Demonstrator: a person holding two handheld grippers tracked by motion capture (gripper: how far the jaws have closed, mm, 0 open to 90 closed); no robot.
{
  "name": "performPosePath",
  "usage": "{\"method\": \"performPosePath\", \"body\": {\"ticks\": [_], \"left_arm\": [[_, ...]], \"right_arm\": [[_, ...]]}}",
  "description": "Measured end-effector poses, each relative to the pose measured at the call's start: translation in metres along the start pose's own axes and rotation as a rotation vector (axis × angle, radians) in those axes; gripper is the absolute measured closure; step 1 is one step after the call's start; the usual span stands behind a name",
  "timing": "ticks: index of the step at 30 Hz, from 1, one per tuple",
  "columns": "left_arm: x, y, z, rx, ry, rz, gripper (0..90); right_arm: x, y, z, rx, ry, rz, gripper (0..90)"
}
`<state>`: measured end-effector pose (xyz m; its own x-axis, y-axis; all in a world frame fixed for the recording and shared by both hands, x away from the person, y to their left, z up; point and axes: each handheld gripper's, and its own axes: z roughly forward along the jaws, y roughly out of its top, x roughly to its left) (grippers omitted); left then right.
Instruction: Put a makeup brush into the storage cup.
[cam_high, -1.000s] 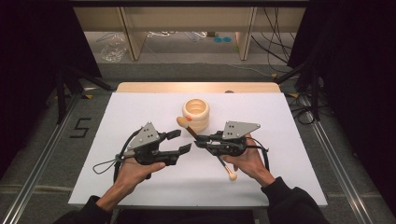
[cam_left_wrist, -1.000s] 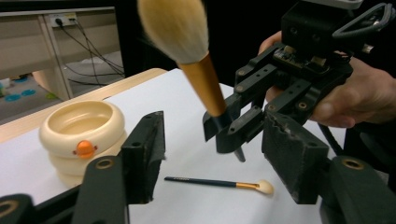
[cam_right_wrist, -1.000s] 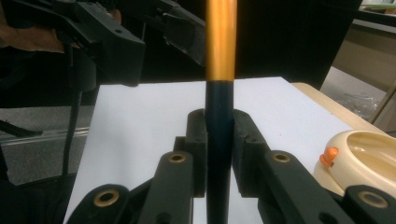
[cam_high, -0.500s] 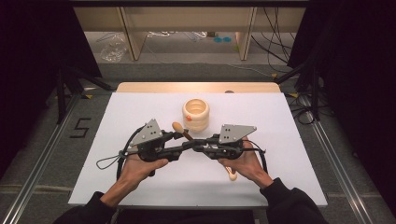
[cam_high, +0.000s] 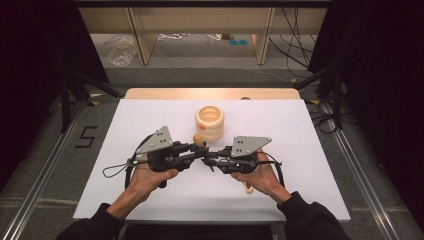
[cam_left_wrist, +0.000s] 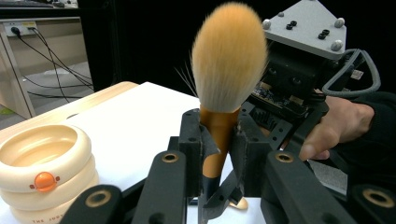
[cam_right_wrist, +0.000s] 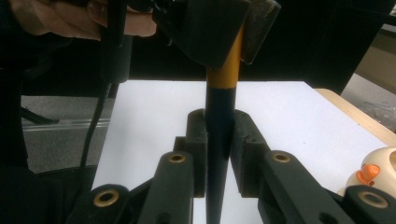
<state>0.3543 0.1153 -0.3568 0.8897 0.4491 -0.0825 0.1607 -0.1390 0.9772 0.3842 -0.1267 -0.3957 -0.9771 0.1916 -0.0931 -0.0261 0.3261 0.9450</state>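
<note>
A makeup brush with an orange bristle head (cam_high: 198, 139) (cam_left_wrist: 229, 56), a copper ferrule (cam_right_wrist: 224, 65) and a dark handle (cam_right_wrist: 218, 140) hangs above the white table between both grippers. My right gripper (cam_high: 210, 160) (cam_right_wrist: 219, 144) is shut on the dark handle. My left gripper (cam_high: 200, 150) (cam_left_wrist: 219, 135) faces it, its jaws have just been closing, and its pads press on the copper ferrule right under the bristles. The handle's pale tip (cam_high: 248, 189) pokes out beneath the right hand.
A cream ringed pot (cam_high: 210, 122) (cam_left_wrist: 44, 172) (cam_right_wrist: 371, 175) with an orange duck-bill mark stands just behind the grippers at the table's middle. The white board (cam_high: 310, 150) rests on a wooden table. Cables and stands lie on the floor around it.
The left gripper's jaws, wide apart before, have come together onto the brush's ferrule. Both grippers drew closer to each other, and the brush head now stands upright between them.
</note>
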Motion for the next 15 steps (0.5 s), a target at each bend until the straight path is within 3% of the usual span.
{"method": "performPosePath", "body": {"ticks": [7,8,9,15], "left_arm": [[-0.0011,0.0024,0.0011,0.029,0.004,0.003,75.8],[0.0014,0.0032,0.0011,0.035,0.004,0.031,75.9],[-0.0006,0.0029,0.0015,0.023,0.005,-0.014,75.8],[0.0002,0.0026,0.0017,0.009,0.003,-0.029,75.9]], "right_arm": [[0.0011,0.0005,0.0010,0.008,-0.009,-0.001,79.3],[0.0011,0.0004,0.0013,0.002,-0.002,0.007,79.4],[0.0006,0.0001,0.0007,0.006,0.000,0.019,79.3],[0.0000,-0.0015,0.0023,-0.022,0.003,0.041,79.3]]}}
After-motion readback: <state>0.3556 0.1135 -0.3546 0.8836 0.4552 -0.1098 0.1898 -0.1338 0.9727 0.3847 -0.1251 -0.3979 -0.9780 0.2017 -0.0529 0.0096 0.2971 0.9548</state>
